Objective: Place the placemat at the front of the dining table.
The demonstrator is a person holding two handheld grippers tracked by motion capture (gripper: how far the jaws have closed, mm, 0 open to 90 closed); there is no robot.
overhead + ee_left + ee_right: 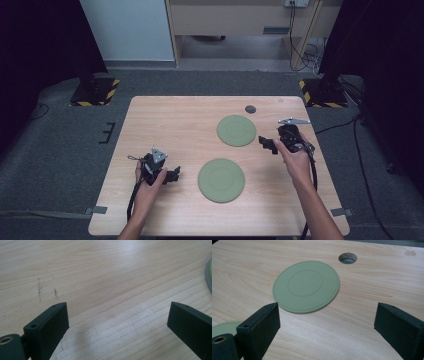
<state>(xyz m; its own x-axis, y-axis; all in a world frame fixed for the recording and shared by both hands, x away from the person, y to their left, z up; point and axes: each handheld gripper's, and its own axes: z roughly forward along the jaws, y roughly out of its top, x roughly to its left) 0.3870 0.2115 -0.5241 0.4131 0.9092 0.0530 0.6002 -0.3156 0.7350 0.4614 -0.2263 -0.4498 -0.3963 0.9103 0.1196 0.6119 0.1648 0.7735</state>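
Overhead, in the high view, two flat green discs lie on the wooden table (165, 125): the far disc (236, 130) toward the right and the near disc (221, 180) toward the middle. The left hand-held gripper (175, 175) sits just left of the near disc, apart from it. The right hand-held gripper (266, 143) sits just right of the far disc.

Next, the left gripper view shows its jaws spread wide over bare wood, a disc's rim (209, 275) at the right edge.

Last, the right gripper view shows jaws spread wide, empty, the far disc (306, 286) ahead and a round hole (347, 258) beyond it.
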